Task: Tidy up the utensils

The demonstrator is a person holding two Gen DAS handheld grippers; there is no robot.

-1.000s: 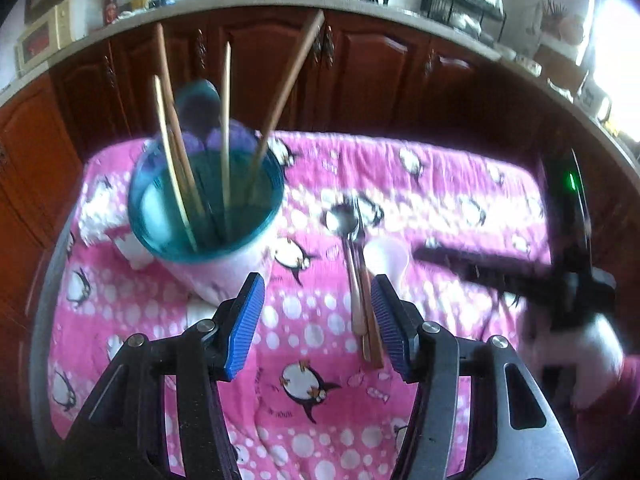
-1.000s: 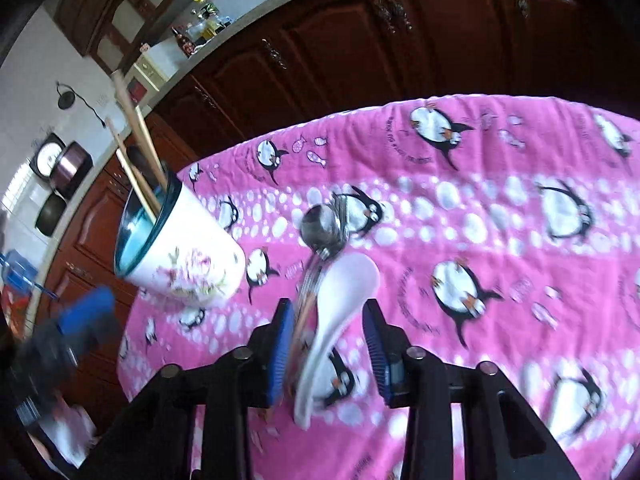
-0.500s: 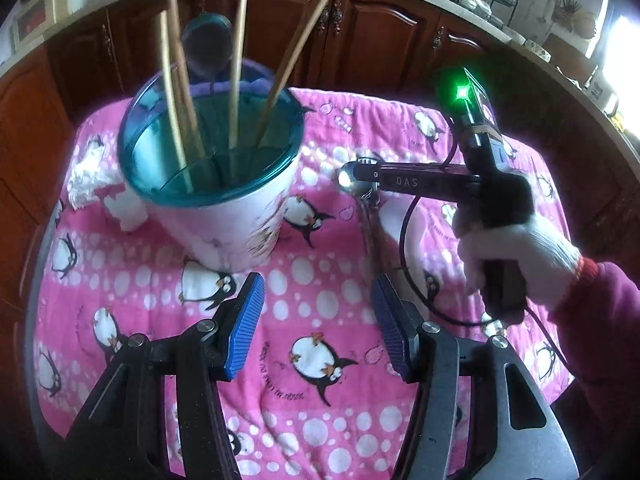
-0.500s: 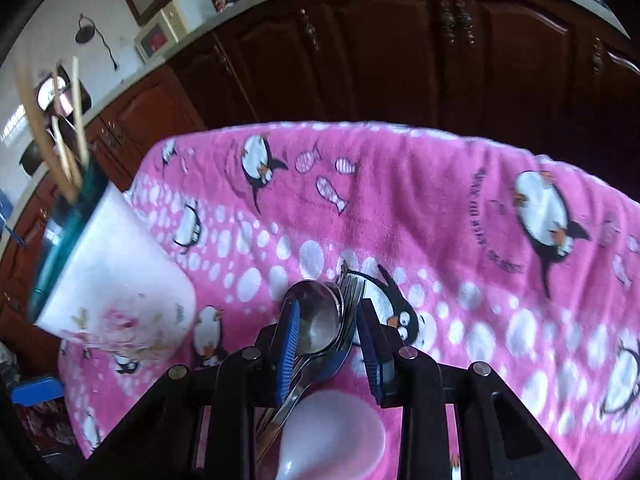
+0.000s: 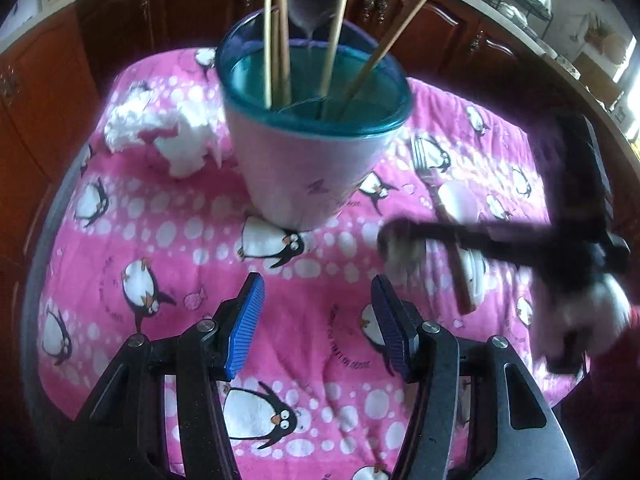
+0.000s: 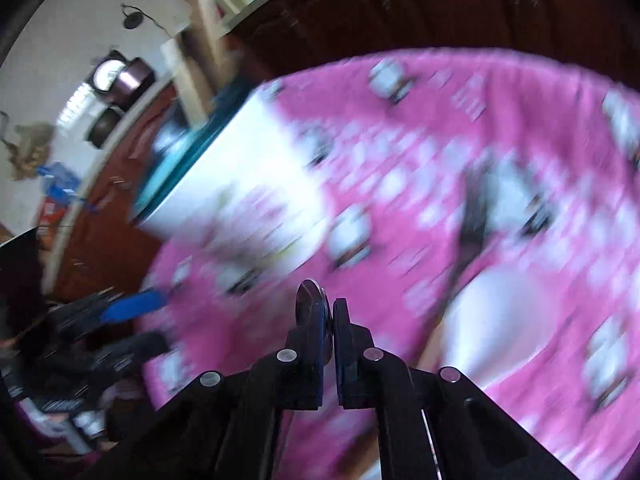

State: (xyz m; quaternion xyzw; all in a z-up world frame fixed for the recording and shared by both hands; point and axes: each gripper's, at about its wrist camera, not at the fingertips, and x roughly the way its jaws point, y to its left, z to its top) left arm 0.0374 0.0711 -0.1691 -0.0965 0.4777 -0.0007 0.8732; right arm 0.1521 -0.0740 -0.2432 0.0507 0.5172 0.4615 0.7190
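Note:
A white cup with a teal rim (image 5: pixel 312 152) stands on the pink penguin cloth and holds several chopsticks (image 5: pixel 336 20) and a dark ladle. My left gripper (image 5: pixel 318 320) is open and empty in front of the cup. My right gripper (image 6: pixel 330 312) is shut on a metal spoon (image 6: pixel 308 300), lifted above the cloth; it shows blurred in the left wrist view (image 5: pixel 400 244). A fork (image 5: pixel 422 160), a white soup spoon (image 5: pixel 460 200) and a brown stick (image 5: pixel 460 280) lie on the cloth to the right of the cup.
Crumpled white tissue (image 5: pixel 160 132) lies left of the cup. Dark wooden cabinets (image 5: pixel 440 28) stand behind the table. The cloth's edge (image 5: pixel 36 272) curves round at the left.
My right gripper closed on the metal spoon and lifted it off the pile, swinging left toward the cup. The left gripper drew back a little and stayed open.

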